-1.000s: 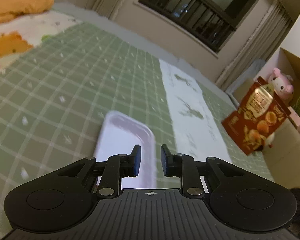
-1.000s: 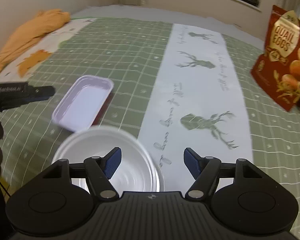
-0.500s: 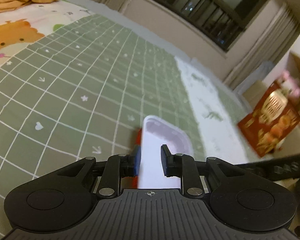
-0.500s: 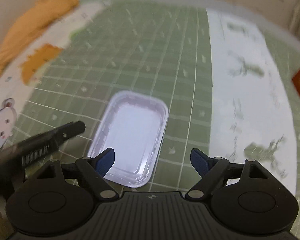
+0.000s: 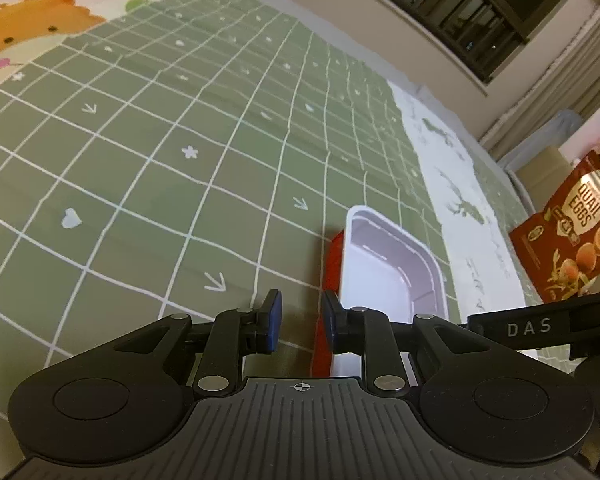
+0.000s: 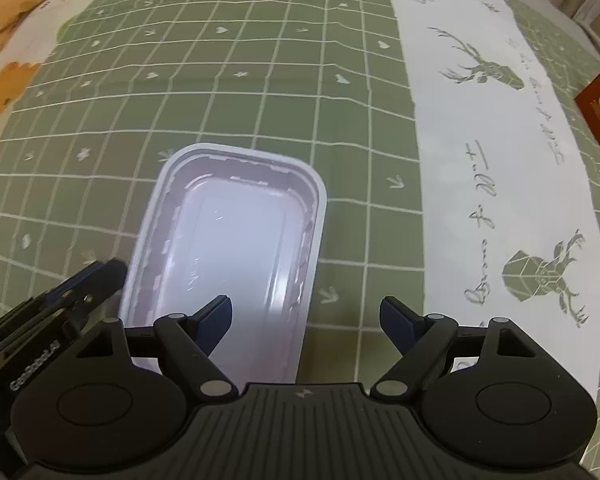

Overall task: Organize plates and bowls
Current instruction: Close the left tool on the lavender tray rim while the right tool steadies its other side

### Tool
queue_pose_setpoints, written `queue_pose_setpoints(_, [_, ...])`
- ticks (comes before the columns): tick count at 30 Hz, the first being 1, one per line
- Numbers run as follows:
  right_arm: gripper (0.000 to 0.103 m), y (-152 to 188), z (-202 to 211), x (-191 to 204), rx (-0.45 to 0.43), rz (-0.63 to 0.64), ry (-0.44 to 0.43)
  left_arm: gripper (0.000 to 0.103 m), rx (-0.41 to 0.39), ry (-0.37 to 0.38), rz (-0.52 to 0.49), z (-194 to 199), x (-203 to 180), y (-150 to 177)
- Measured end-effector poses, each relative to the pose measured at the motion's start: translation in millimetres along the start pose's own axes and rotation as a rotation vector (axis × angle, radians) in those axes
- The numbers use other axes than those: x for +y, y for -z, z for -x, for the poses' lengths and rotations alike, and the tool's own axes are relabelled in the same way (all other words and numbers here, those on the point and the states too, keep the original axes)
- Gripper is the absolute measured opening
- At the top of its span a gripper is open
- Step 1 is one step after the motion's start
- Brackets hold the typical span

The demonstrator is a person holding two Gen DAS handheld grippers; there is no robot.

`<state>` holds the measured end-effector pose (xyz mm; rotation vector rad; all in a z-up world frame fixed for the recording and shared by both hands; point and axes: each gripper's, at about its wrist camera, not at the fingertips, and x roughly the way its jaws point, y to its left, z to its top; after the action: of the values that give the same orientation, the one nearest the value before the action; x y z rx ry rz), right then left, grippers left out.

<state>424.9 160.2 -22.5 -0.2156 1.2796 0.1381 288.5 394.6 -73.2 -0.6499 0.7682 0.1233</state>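
Both grippers have dropped toward the tray on the bed, and the white bowl seen a second ago is out of view, so you are probably lining up on the tray next. Your right gripper has its fingers spread wide and empty, the tray's near right rim between them. Your left gripper keeps a narrow gap, pinching nothing; the tray's red left edge lies just beyond it.
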Motion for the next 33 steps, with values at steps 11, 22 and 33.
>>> queue_pose_setpoints(11, [0.082, -6, -15, -12, 0.053, -0.046, -0.019, 0.024, -0.021, 0.189, 0.094, 11, 0, -16])
queue_pose_setpoints(22, [0.082, -6, 18, -25, -0.051, 0.0, 0.063, 0.024, 0.04, 0.068, -0.077, -9, -29, -11])
queue_pose_setpoints(33, [0.051, 0, -7, -12, 0.064, 0.017, -0.022, 0.02, 0.007, 0.012, -0.024, -6, -5, -3])
